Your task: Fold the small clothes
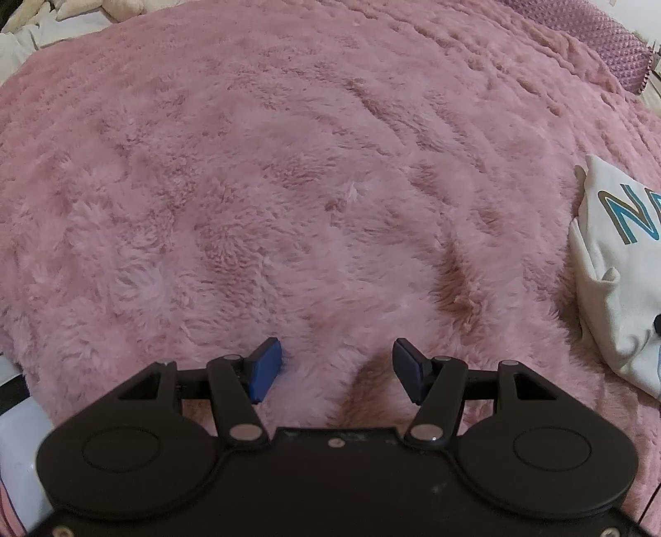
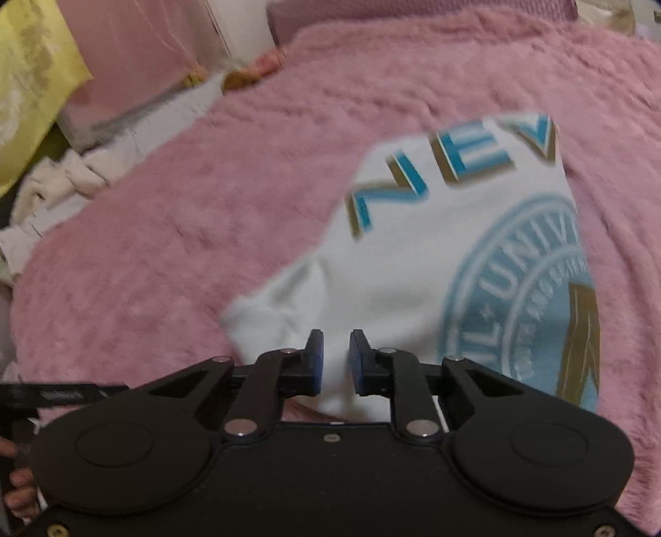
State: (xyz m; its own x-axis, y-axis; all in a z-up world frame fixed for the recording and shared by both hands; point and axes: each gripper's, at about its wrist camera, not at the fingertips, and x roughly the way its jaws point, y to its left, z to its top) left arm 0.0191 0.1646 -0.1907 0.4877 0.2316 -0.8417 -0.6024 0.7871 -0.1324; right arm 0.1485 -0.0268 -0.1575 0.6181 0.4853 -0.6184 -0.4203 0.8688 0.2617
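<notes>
A white T-shirt (image 2: 417, 264) with blue and gold lettering and a round light-blue crest lies on the pink fluffy blanket (image 2: 165, 231). My right gripper (image 2: 335, 359) sits at the shirt's near edge, its blue pads close together with white fabric pinched between them. The right wrist view is blurred by motion. In the left wrist view the same shirt (image 1: 619, 264) shows only at the right edge, partly cut off. My left gripper (image 1: 336, 367) hovers low over bare blanket (image 1: 289, 186), its jaws wide apart and holding nothing, well left of the shirt.
Crumpled white and cream cloth (image 2: 62, 186) lies off the blanket's left side, beside a yellow cushion (image 2: 29, 82). A purple textured pillow (image 1: 603, 41) lies at the blanket's far right corner. More pale bedding (image 1: 53, 20) shows at the far left. A person's fingers (image 2: 16, 491) show at the lower left.
</notes>
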